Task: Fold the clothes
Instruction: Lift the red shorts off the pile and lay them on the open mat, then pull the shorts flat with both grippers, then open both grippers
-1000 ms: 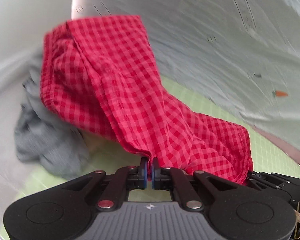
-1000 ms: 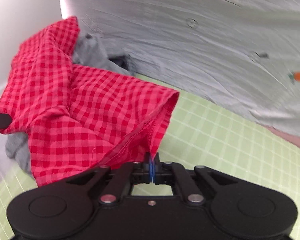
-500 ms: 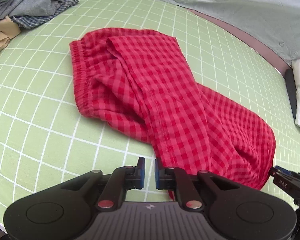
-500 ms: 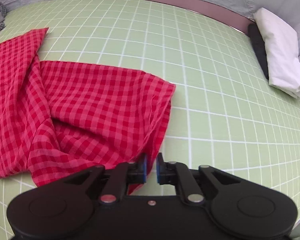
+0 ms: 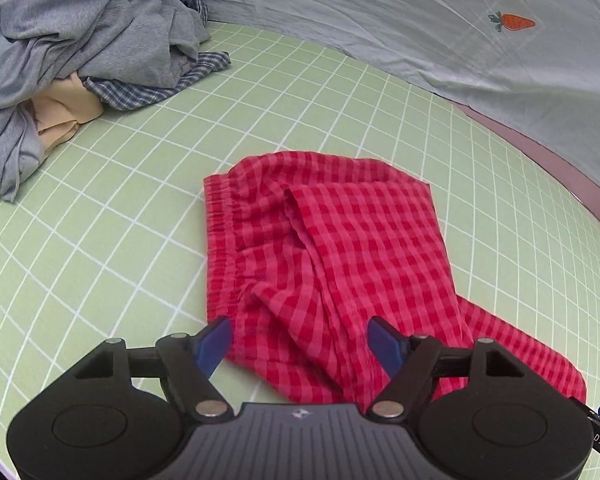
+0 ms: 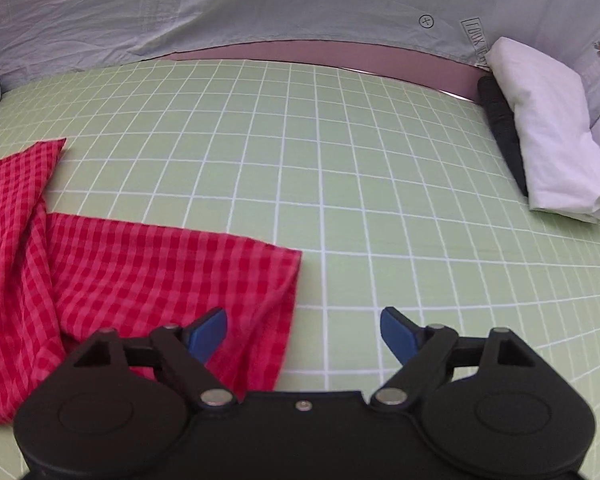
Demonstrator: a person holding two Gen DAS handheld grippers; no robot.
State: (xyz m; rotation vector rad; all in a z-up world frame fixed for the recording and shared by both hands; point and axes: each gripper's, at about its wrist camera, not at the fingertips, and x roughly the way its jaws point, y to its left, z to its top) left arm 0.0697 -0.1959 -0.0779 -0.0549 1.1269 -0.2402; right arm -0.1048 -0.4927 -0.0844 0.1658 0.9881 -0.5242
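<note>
Red checked trousers (image 5: 340, 264) lie spread on the green grid sheet (image 5: 120, 240), waistband to the left, one leg running off to the lower right. My left gripper (image 5: 300, 340) hovers over the near edge of the waist part; its jaws are opening and the pads press on nothing. In the right wrist view the trouser leg's hem (image 6: 160, 276) lies at the left. My right gripper (image 6: 304, 330) stands above that hem's corner, jaws opening, cloth beneath the left finger (image 6: 206, 332) but not pinched.
A heap of grey, checked and beige clothes (image 5: 80, 52) sits at the far left. A folded white cloth (image 6: 548, 128) on a dark one (image 6: 504, 132) lies at the right edge. A pale sheet with carrot prints (image 5: 420, 32) rises behind the bed.
Both grippers held the trousers in the air, then laid them down on the sheet and let go. Their jaws have gone from shut to wide apart.
</note>
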